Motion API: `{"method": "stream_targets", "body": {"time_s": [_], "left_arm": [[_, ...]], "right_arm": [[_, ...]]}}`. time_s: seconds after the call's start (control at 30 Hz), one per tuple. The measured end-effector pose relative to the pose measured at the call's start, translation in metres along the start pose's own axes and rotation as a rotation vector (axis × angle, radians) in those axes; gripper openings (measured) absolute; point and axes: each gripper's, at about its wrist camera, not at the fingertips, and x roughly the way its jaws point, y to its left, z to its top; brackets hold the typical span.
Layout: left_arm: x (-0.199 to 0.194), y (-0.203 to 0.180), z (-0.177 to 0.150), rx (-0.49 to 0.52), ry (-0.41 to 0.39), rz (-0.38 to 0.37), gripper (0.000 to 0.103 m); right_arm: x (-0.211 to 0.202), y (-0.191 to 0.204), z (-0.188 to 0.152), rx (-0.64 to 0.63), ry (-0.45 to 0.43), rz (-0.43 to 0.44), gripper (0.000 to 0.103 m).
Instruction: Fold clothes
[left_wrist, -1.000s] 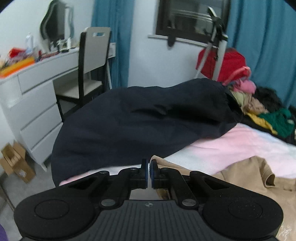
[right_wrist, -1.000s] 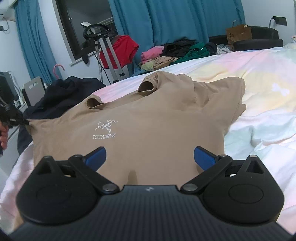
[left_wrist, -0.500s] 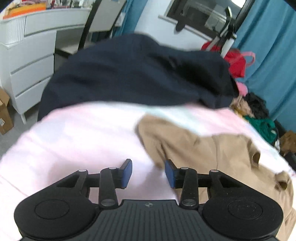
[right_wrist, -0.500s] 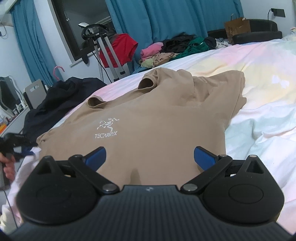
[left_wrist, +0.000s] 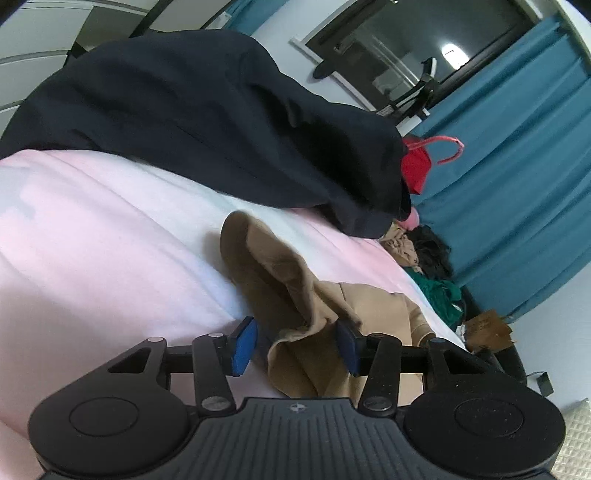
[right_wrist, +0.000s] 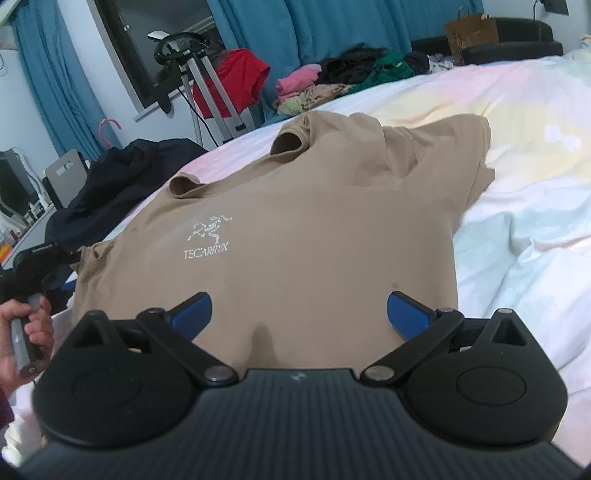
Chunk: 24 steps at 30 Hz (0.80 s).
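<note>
A tan T-shirt (right_wrist: 295, 221) with a white chest logo lies spread on the pastel bed sheet (right_wrist: 517, 192), neck end far from me. My right gripper (right_wrist: 299, 314) hovers open over the shirt's near hem, with nothing pinched. My left gripper (left_wrist: 295, 345) is at the shirt's left side; its jaws are opening. A bunched fold of the tan T-shirt (left_wrist: 280, 273) stands between the blue pads, and the left pad is clear of it. In the right wrist view, a hand (right_wrist: 33, 325) holds the left gripper's handle at the left edge.
A dark navy garment (left_wrist: 184, 122) is heaped at the bed's far left edge. A pile of mixed clothes (right_wrist: 332, 81) lies at the far end, beside a red garment (right_wrist: 236, 81) on a metal stand. Teal curtains (right_wrist: 332, 26) hang behind.
The left gripper went from shut to open, dropped towards the bed and rolled. The shirt corner it held now rests bunched on the sheet. The right gripper stayed put.
</note>
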Motion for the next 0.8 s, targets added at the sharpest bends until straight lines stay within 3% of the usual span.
{"method": "stream_targets", "body": {"time_s": [0.1, 0.17, 0.27, 0.47, 0.6, 0.7, 0.8], "left_arm": [[0.009, -0.008, -0.006, 0.068, 0.028, 0.067, 0.039], [0.009, -0.014, -0.010, 0.119, 0.038, 0.094, 0.015], [0.004, -0.025, -0.012, 0.237, 0.076, 0.134, 0.011], [-0.012, -0.034, 0.026, 0.437, 0.169, 0.293, 0.009], [-0.015, -0.047, 0.043, 0.660, 0.152, 0.439, 0.010], [-0.013, -0.048, 0.029, 0.670, 0.177, 0.462, 0.011], [-0.017, -0.045, 0.012, 0.652, 0.199, 0.466, 0.020]], "right_arm": [[0.001, -0.002, -0.001, 0.009, 0.011, 0.003, 0.103], [0.001, -0.003, -0.001, 0.015, 0.013, 0.003, 0.103], [0.002, -0.005, 0.000, 0.027, 0.019, 0.004, 0.103], [0.001, -0.009, 0.000, 0.052, 0.025, 0.008, 0.103], [0.001, -0.011, 0.001, 0.059, 0.022, 0.004, 0.103], [0.001, -0.011, 0.002, 0.056, 0.018, 0.001, 0.103], [0.000, -0.012, 0.003, 0.054, 0.014, 0.002, 0.103]]}}
